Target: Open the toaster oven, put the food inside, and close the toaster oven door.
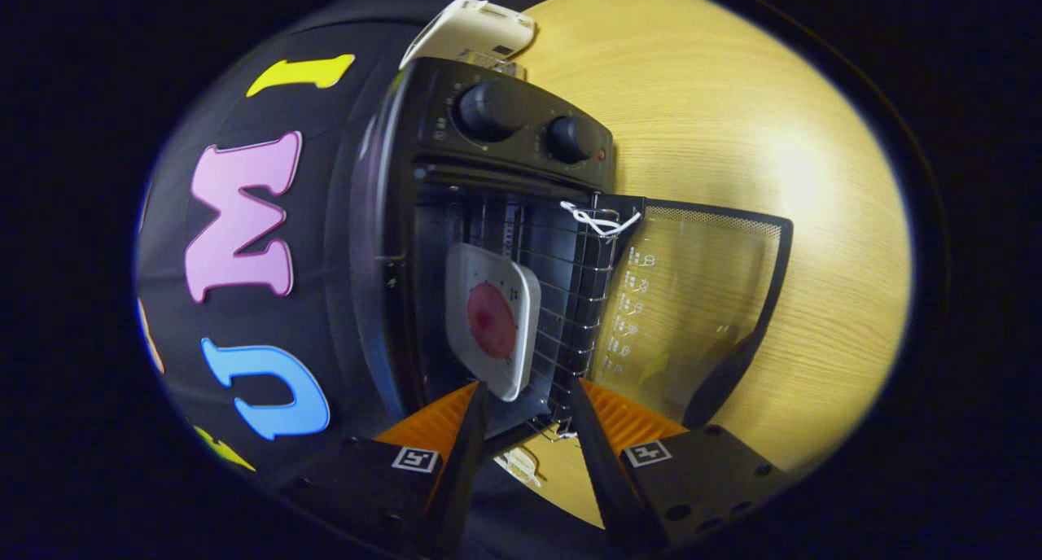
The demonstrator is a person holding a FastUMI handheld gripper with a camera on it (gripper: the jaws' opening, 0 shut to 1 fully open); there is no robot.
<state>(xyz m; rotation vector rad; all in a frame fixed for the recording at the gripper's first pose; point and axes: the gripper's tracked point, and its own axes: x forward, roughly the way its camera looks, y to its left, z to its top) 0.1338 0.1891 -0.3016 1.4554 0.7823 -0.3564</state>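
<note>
Fingers: my gripper (527, 397) is parted and holds nothing; the two fingertips stand apart, with a corner of the plate and the front of the rack showing in the gap between them.
Plate: just ahead of my fingertips, the white plate (493, 320) with the round pink food (492, 320) on it sits on the wire rack (570, 299) inside the toaster oven (488, 242). The food looks already delivered, so I judge the placing done.
Door: the glass door (692, 316) hangs fully open, swung out over the wooden table (733, 120); its dark handle (724, 377) lies along the far edge, just beyond my right finger.
String: a white cord (600, 220) is tied at the hinge-side corner of the rack.
Step in hand: closing the door, as I judge it.
How I do it well: I back my fingers clear of the plate without nudging it, swing round outside the door, catch it near the handle, and push it along its hinge arc until it meets the oven front.
Risk: the cord could get pinched.
Farther off: two knobs (529, 124) on the control panel, and a white object (472, 27) behind the oven.
</note>
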